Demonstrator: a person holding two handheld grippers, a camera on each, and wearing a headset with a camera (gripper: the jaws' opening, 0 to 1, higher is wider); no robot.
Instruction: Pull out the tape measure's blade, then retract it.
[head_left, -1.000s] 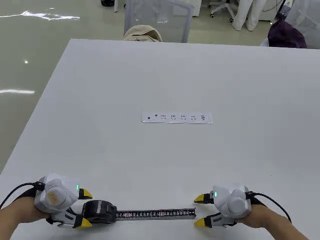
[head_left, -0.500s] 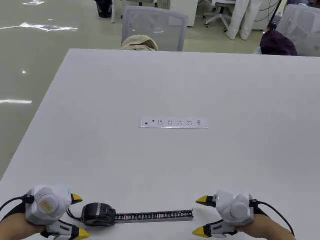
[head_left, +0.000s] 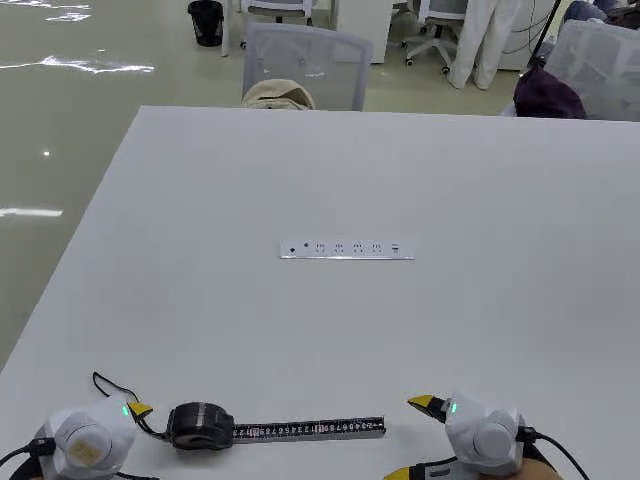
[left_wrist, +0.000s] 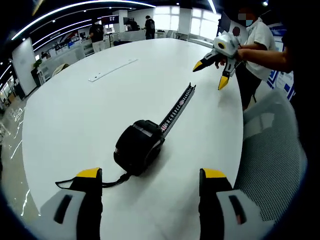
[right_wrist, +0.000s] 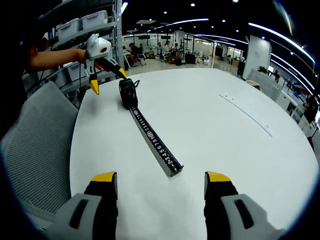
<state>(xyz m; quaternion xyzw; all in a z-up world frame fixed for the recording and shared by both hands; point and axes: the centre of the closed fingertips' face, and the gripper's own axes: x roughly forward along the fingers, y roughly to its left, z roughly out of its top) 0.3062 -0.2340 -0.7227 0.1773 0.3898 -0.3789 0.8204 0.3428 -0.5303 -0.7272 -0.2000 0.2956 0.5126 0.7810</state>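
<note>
at table (head_left: 420, 170) edge, tape measure (head_left: 200, 426) lies between left gripper (left_wrist: 151, 173) and right gripper (right_wrist: 160, 176), jaws wide.

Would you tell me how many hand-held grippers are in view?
2. The left hand-held gripper is open beside the tape measure's case; the right hand-held gripper is open beyond the blade's tip.
</note>
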